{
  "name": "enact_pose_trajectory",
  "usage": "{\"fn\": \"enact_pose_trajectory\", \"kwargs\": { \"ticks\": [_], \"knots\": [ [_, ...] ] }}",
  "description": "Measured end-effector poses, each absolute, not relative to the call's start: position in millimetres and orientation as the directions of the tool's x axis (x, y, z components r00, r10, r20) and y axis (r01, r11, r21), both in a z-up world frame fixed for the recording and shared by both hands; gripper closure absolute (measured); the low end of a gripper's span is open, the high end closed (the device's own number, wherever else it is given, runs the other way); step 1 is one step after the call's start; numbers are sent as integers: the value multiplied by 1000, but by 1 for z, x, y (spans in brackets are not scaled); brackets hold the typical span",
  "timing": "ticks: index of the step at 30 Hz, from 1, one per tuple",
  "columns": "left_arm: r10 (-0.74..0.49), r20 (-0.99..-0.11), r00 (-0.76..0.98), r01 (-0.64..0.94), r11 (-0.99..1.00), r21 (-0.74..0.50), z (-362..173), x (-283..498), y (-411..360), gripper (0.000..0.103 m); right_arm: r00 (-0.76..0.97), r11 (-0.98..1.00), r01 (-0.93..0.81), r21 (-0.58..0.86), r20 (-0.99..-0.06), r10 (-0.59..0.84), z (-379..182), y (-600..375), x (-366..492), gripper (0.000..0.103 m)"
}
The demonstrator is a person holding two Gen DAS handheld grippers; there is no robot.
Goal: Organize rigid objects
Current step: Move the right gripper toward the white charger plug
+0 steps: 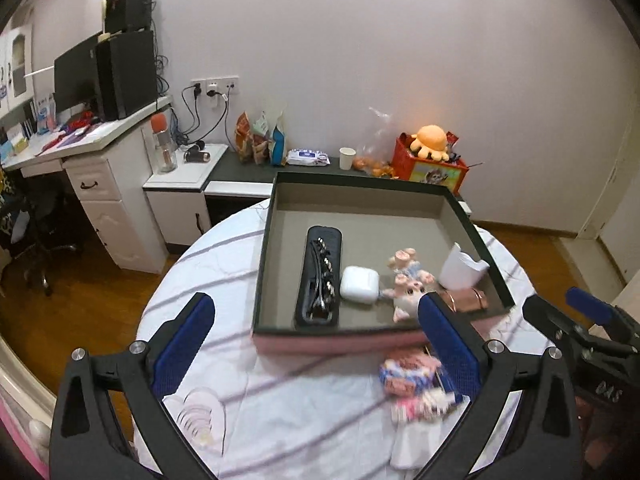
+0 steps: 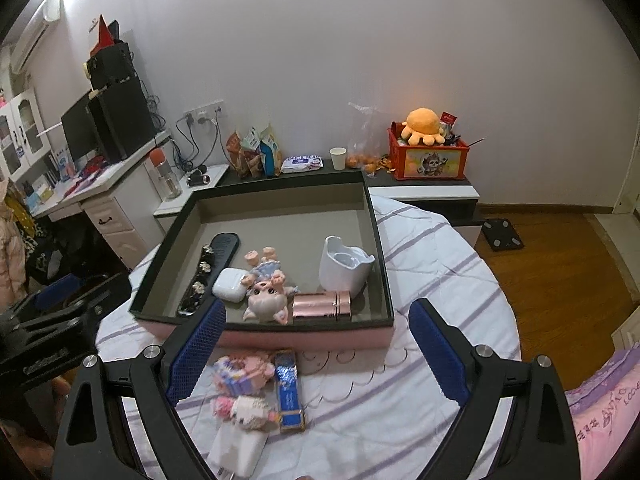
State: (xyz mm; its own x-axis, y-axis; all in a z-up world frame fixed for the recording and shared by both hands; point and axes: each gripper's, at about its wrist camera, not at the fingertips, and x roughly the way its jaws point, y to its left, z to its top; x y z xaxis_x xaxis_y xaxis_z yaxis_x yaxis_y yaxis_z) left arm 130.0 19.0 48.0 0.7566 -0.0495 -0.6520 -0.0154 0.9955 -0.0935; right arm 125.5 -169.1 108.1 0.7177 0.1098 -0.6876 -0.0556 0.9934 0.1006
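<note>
The shallow dark-rimmed box with pink outer walls (image 2: 384, 338) stands on the round desk with the white, purple-striped cloth (image 2: 440, 264). Inside it lie a long black tray with hair clips (image 1: 318, 278), a white rounded earphone case (image 1: 359, 284), a pale pig figurine (image 2: 267, 299) on its back, a white ceramic cup with a broken-looking rim (image 2: 344, 266) and a rose-gold metal cylinder (image 2: 322, 305) lying close to the front wall.

Just in front of the box, still on the cloth, wait a pink and blue block toy (image 2: 240, 372), a small pink and white fluffy figure (image 2: 244, 406), a blue and gold flat bar (image 2: 289, 390) and a white charger plug (image 2: 236, 448). They touch or nearly touch each other.

The left gripper (image 1: 316, 344) has its jaws wide apart with nothing between them. The right gripper (image 2: 318, 354) also has its jaws apart and empty, and hovers above the group of loose things.

I think the risk comes from this crowding: jaws closing on one piece could push its neighbour aside or catch two at once. The block toy may break apart under a hard squeeze. The front wall of the box is near, so a low carry could hit it and shift the box.
</note>
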Motion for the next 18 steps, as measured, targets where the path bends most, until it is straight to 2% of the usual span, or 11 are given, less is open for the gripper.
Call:
{"fn": "enact_pose_trajectory", "kwargs": {
  "ticks": [18],
  "knots": [
    [-13, -701, 713, -37, 998, -56, 15, 57, 25, 0, 659, 995, -31, 100, -746, 95, 77, -178, 57, 9]
  ]
}}
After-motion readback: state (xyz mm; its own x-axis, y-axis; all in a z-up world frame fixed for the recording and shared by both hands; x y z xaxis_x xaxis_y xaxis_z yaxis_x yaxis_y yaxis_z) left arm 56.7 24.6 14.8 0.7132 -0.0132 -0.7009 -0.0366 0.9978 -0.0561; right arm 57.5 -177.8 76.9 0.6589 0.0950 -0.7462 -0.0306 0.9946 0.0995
